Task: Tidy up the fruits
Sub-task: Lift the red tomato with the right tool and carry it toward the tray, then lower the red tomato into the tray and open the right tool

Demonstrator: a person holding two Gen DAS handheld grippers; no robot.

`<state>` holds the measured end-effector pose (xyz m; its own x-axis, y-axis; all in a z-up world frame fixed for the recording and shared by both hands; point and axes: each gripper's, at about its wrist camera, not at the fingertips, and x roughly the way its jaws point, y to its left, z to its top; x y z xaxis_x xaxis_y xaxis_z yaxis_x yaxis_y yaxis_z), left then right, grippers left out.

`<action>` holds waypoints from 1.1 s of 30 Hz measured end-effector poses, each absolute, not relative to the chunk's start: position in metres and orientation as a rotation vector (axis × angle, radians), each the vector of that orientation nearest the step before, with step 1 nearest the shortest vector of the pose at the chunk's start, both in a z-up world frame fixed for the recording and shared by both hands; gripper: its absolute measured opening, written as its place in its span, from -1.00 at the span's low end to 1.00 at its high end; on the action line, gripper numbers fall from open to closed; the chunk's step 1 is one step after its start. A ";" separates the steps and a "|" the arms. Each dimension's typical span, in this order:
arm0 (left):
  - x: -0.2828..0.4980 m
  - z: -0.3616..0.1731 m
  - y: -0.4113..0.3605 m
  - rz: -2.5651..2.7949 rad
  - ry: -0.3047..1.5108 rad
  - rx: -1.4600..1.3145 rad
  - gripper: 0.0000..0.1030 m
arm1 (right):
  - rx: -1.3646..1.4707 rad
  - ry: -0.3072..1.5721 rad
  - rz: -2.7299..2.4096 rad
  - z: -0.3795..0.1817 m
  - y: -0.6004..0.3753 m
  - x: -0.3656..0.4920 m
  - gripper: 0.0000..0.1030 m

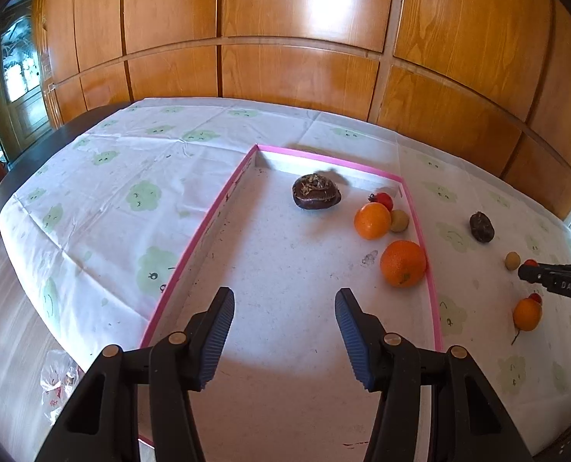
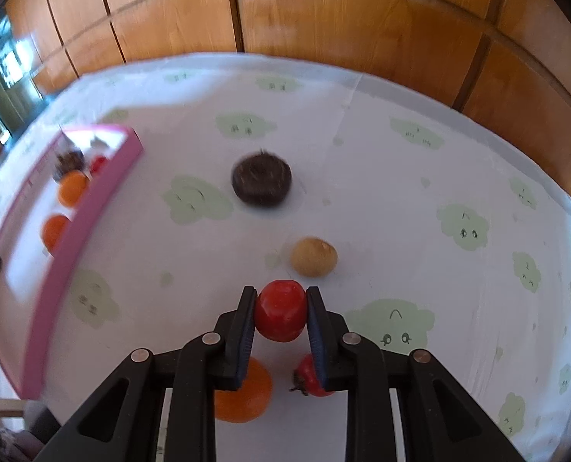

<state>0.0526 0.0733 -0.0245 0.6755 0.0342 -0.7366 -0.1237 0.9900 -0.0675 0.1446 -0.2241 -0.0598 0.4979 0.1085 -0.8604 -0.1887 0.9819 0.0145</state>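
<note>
1. The left claw (image 1: 284, 340) hovers over the pink-rimmed tray (image 1: 224, 192), jaws parted and empty; keep it clear of the drop spot.
2. The right claw (image 2: 280, 321) is clamped on a red tomato (image 2: 280, 310) above the tabletop (image 2: 362, 177); carry it gently, without squeezing harder, over the tray wall and release it low beside the oranges (image 1: 372, 220).

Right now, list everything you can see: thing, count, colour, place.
tray: one, pink rim, on the table
tablecloth: one, white with green faces
oranges: two in tray, one on cloth
dark brown fruit: one in tray, one on cloth
tan fruit: one in tray, one on cloth
red tomatoes: one in tray, one on cloth, one gripped
left tongs: open, over tray
right tongs: shut on tomato
</note>
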 end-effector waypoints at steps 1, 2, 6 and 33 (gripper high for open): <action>0.052 -0.024 0.073 0.090 0.822 -0.113 0.08 | -0.078 1.025 0.186 -0.057 -0.222 0.143 -0.51; 0.052 -0.023 0.073 0.091 0.819 -0.109 0.08 | -0.066 1.011 0.199 -0.052 -0.218 0.141 -0.51; 0.050 -0.020 0.075 0.093 0.806 -0.108 0.08 | -0.039 0.980 0.261 -0.039 -0.197 0.133 -0.51; 0.041 -0.014 0.090 0.138 0.776 -0.125 0.08 | -0.071 0.984 0.642 -0.035 -0.051 0.089 -0.51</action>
<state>0.0408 0.0896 -0.0140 0.7057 0.0781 -0.7042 -0.1697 0.9836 -0.0611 0.0887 -0.0513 -0.0350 0.3857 0.4726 -0.7924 -0.5344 0.8145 0.2257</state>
